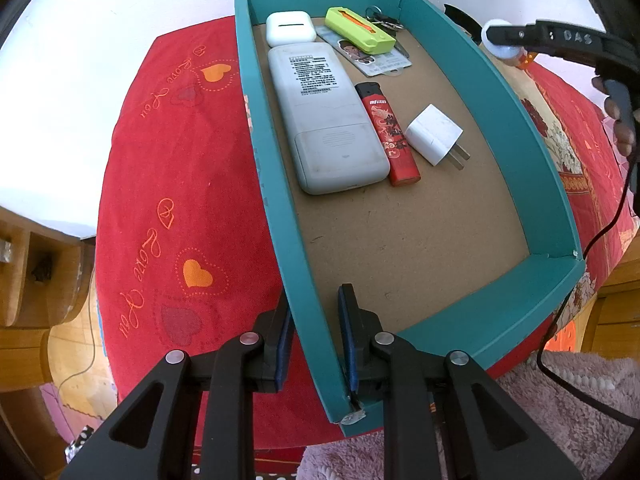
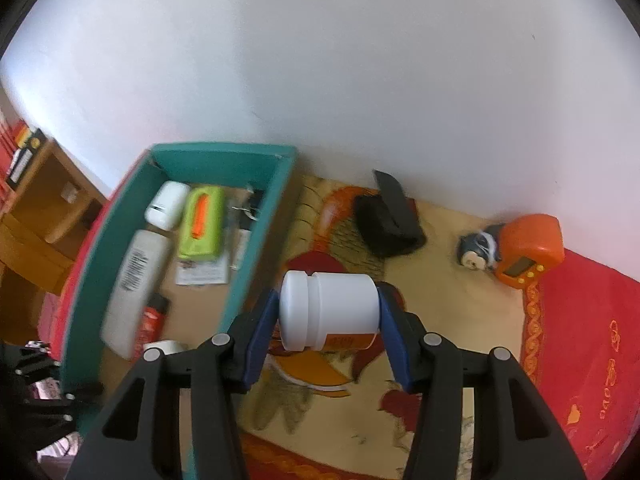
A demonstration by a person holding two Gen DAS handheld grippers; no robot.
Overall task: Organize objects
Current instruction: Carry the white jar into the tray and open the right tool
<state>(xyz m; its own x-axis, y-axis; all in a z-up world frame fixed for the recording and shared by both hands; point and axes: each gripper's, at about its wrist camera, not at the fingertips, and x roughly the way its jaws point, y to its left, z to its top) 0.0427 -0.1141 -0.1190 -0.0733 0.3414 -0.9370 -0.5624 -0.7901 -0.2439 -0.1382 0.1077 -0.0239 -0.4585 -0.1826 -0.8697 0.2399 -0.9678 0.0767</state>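
Observation:
A teal cardboard box [image 1: 448, 36] lies on a red cloth. It holds a white remote [image 1: 326, 120], a red lighter [image 1: 390, 134], a white plug adapter [image 1: 434, 134], a white earbud case [image 1: 289, 27], a green utility knife [image 1: 360, 29], a card and keys. My left gripper [image 1: 316, 340] is shut on the box's left wall near the front corner. My right gripper [image 2: 328, 324] is shut on a white pill bottle [image 2: 330, 310], held sideways in the air just right of the box [image 2: 260, 236]. The bottle also shows in the left wrist view [image 1: 502, 40].
An orange timer [image 2: 528, 250] and a small penguin figure [image 2: 478, 250] sit at the far right by the white wall. A black pouch [image 2: 390, 220] lies behind the bottle. A wooden shelf [image 2: 44, 208] stands left. A pink fluffy rug [image 1: 560, 412] lies below.

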